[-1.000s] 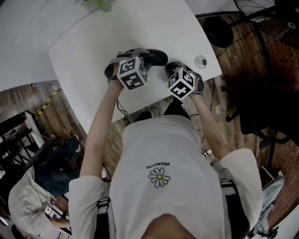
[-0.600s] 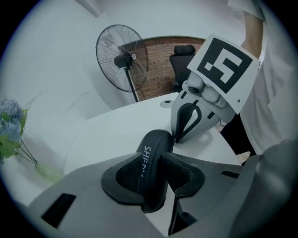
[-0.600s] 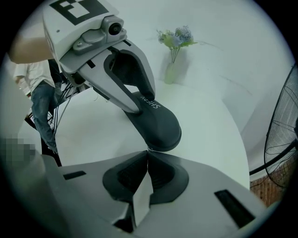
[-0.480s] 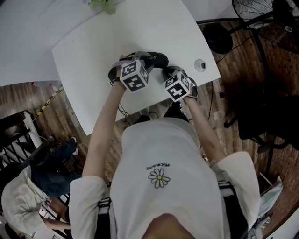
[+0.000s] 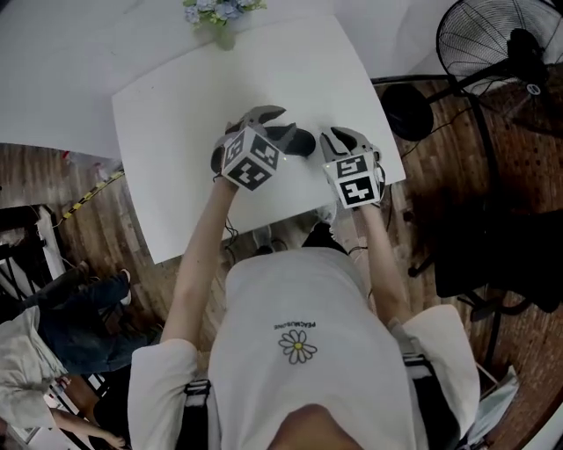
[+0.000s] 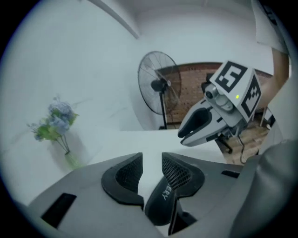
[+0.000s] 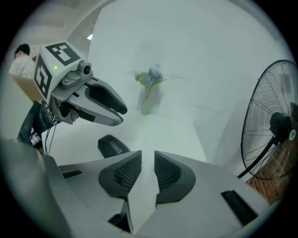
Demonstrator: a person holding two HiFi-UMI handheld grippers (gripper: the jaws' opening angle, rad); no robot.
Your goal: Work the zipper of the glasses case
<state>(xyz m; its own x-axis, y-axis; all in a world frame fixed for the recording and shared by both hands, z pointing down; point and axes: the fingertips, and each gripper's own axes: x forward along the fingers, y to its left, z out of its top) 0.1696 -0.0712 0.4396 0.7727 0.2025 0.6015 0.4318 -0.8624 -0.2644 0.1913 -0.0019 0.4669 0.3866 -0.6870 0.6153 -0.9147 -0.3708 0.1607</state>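
The black glasses case (image 5: 301, 141) lies flat near the front edge of the white table (image 5: 193, 105). My left gripper (image 5: 280, 121) hovers over its left end with the jaws open. In the left gripper view the case (image 6: 162, 201) shows low behind the gap of the left gripper (image 6: 152, 160), with no pad on it. To the right of the case, my right gripper (image 5: 340, 137) hangs above the table. In its own view the right gripper (image 7: 148, 158) keeps a narrow gap with nothing in it, and the case (image 7: 113, 147) lies to the left.
A small vase of blue flowers (image 5: 217, 16) stands at the table's far edge. A standing fan (image 5: 501, 44) is on the wooden floor to the right. A small round white object (image 5: 384, 158) sits near the table's right corner. A person (image 5: 35, 352) is at the lower left.
Both grippers have lifted off the case and stand higher above the table. The right gripper has drawn away to the right of the case, which stays on the table.
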